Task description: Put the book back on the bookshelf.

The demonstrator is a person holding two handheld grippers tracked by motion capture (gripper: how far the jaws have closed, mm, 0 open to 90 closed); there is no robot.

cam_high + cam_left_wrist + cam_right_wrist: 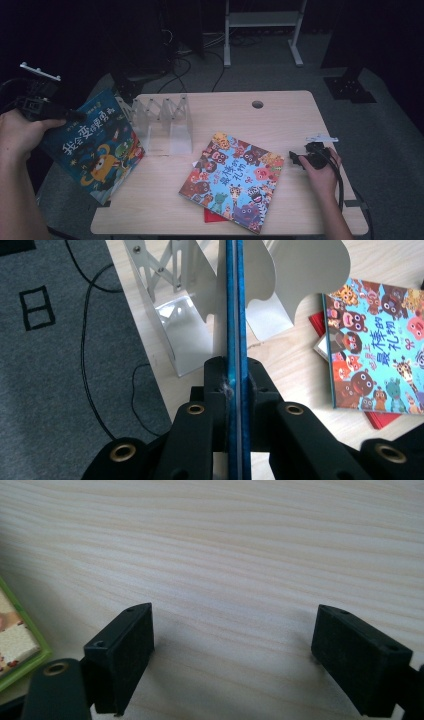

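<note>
My left gripper (75,116) is shut on a dark blue picture book (95,145), held tilted over the table's left edge. In the left gripper view the blue book (235,315) runs edge-on between the jaws, pointing at the clear book rack (200,315). The rack (165,122) stands upright at the table's back left. A second picture book (232,175), covered with cartoon animals, lies flat in the middle of the table. My right gripper (295,160) rests on the table just right of it, open, with bare wood between its pads (125,650).
A red booklet (212,216) pokes out from under the flat book. The wooden table (280,120) has a round cable hole (257,104) at the back. Cables and a white frame stand on the grey floor behind.
</note>
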